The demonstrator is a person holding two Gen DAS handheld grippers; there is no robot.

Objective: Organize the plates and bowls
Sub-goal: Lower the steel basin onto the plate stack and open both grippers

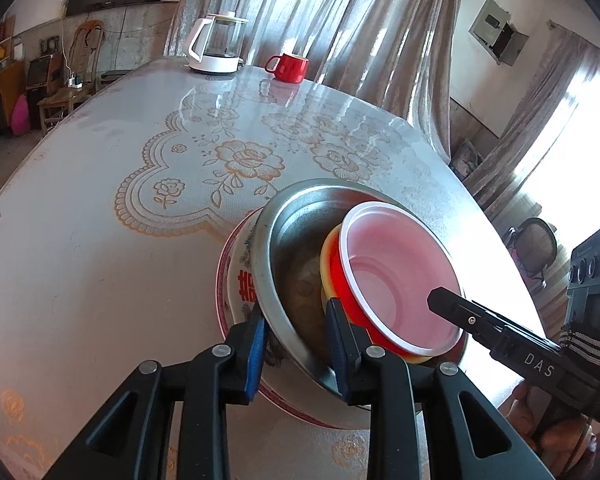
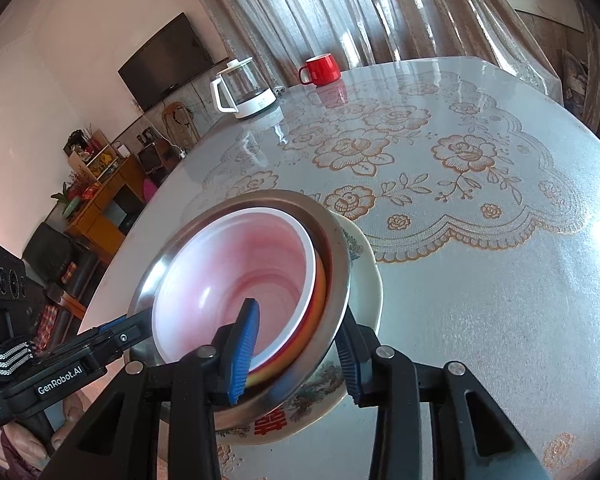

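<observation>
Your left gripper (image 1: 296, 344) is clamped on the near rim of the shiny steel bowl (image 1: 296, 240), which sits tilted in the white ceramic bowl with red characters (image 1: 240, 280) on the lace-patterned table (image 1: 100, 240). Your right gripper (image 2: 296, 352) pinches the opposite rim together with the red plastic bowl with a white inside (image 2: 236, 280) nested inside it.

Yellow bowl (image 1: 327, 258) mostly hidden, nested.
</observation>
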